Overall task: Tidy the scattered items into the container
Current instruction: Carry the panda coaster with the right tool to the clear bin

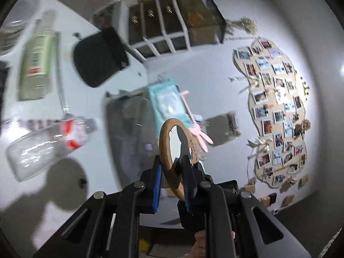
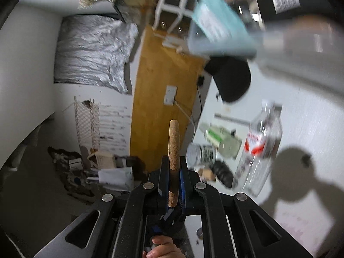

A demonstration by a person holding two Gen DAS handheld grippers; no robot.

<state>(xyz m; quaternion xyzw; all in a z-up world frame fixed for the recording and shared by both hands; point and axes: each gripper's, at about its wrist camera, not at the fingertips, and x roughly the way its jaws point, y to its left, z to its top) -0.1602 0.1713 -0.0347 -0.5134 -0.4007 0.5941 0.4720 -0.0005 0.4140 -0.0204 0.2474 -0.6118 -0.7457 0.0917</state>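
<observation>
The left gripper [image 1: 172,172] is clamped on a flat cork ring [image 1: 169,150], its pads pressing the rim so the ring stands up toward twelve o'clock. The right gripper [image 2: 174,178] is clenched on a flat cork disc [image 2: 174,150] seen edge-on, likewise rising toward twelve o'clock.

As a judgement, the task is partly done. A clear plastic container [image 1: 120,124], at about ten o'clock from the left gripper, already holds a pale blue wipes packet [image 1: 167,103] and a pink rabbit-eared stick [image 1: 197,133]. Both cork pieces are lifted but not yet in it. Left on the white table [image 1: 90,107] are a clear plastic bottle with a red label [image 1: 49,144], a pale green tube [image 1: 36,64] and a black rounded pouch [image 1: 96,58].

Only the left wrist view shows the wall collage of small photographs [image 1: 277,111] at three o'clock. Only the right wrist view shows the rumpled grey bedding [image 2: 92,51] at ten o'clock, a small white tin with dark lettering [image 2: 201,153] just beside the green tube, and the person's fingers [image 2: 161,247] at six o'clock.
</observation>
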